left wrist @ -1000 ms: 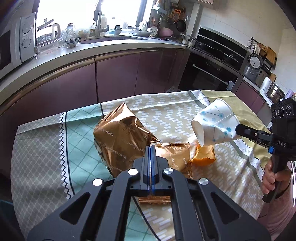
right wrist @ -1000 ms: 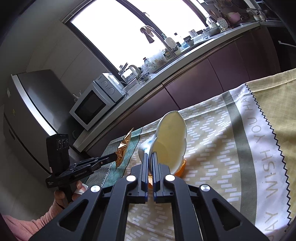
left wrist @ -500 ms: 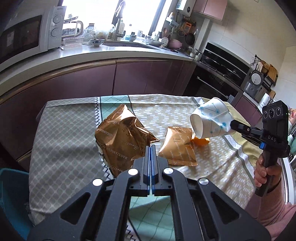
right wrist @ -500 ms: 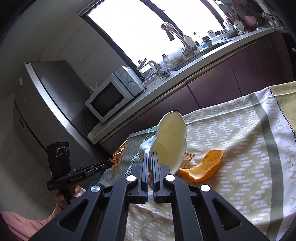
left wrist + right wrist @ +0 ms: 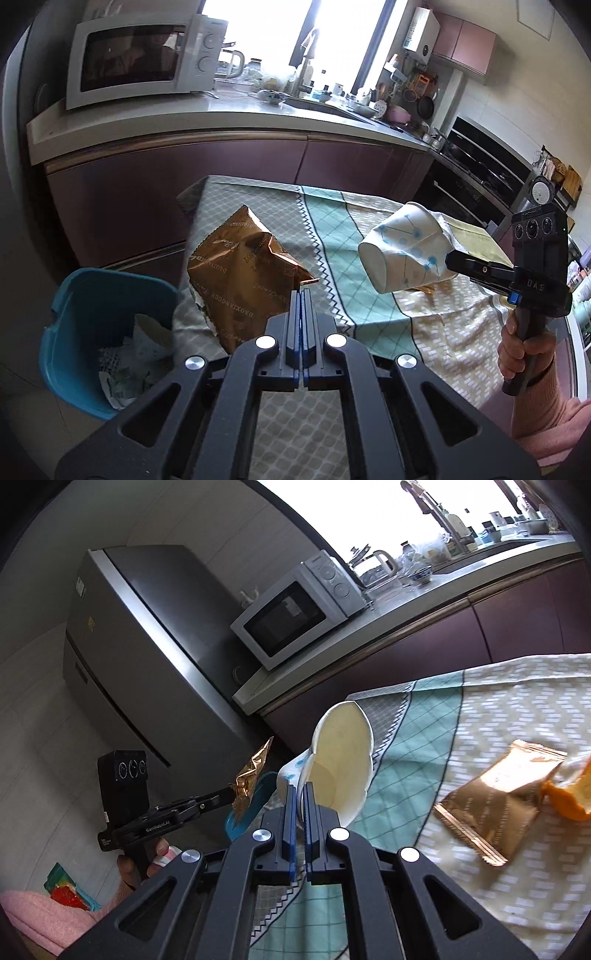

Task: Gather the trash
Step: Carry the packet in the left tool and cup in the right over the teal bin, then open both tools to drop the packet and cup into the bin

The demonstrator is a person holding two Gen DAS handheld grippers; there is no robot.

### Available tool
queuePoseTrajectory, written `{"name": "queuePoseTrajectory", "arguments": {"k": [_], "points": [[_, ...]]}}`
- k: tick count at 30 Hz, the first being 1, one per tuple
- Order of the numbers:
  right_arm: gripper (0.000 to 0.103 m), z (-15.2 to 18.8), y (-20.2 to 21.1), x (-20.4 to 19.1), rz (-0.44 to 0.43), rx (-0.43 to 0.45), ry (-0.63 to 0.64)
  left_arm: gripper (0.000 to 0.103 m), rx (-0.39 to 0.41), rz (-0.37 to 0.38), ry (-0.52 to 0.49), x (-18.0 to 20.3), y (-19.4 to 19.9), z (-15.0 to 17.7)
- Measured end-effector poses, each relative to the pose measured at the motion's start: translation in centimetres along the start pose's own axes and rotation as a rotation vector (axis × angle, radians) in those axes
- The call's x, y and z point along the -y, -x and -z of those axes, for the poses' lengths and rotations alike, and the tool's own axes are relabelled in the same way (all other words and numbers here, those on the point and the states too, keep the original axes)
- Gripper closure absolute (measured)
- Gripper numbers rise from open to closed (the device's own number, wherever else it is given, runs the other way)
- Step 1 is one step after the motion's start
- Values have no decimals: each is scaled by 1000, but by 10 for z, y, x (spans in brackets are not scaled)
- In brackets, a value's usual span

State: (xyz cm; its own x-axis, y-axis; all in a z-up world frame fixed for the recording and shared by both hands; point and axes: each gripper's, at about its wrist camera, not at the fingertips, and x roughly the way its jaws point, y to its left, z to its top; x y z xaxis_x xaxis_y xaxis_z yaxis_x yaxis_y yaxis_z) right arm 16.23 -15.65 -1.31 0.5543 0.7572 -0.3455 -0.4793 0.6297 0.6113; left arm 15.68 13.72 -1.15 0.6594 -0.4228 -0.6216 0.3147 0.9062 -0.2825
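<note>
My left gripper [image 5: 301, 295] is shut on a large crinkled gold snack bag [image 5: 240, 277], held in the air past the left end of the table. In the right wrist view that bag [image 5: 253, 775] hangs from the left gripper [image 5: 232, 794] above a blue bin [image 5: 258, 797]. My right gripper [image 5: 300, 790] is shut on the rim of a white paper cup [image 5: 343, 753] with blue dots, tilted on its side; the cup [image 5: 402, 251] and right gripper [image 5: 450, 260] hover over the cloth. A small gold packet [image 5: 491, 808] and an orange peel [image 5: 569, 797] lie on the table.
The blue bin [image 5: 59, 350] stands on the floor beside the table's left end, with crumpled paper inside. A patterned cloth [image 5: 369, 314] covers the table. Behind it run purple cabinets [image 5: 184, 177] with a microwave [image 5: 140, 62]; a fridge [image 5: 147, 657] stands further left.
Both grippers have swung left along the table with their loads. The bag now hangs off the table's end, and the blue bin has come into view beneath it.
</note>
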Motion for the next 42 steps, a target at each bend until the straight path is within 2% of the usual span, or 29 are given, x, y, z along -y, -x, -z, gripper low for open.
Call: {"name": "queuePoseTrajectory", "arguments": {"k": [9,16,28,42], "points": [[100,-5,-85,-52,-93,-130,71,102,11,-111,89,-73,37,23],[100,-11,-150,-85,-124,-219,115,102,-21,-175,149,-118,41,40],[100,2,-232,-101,-85,-359,133,102,-88,-218,239,-169,12,62],[98,17,-275,-97,-28,-450,143,101,-134,-229,275,-190,-20,67]]}}
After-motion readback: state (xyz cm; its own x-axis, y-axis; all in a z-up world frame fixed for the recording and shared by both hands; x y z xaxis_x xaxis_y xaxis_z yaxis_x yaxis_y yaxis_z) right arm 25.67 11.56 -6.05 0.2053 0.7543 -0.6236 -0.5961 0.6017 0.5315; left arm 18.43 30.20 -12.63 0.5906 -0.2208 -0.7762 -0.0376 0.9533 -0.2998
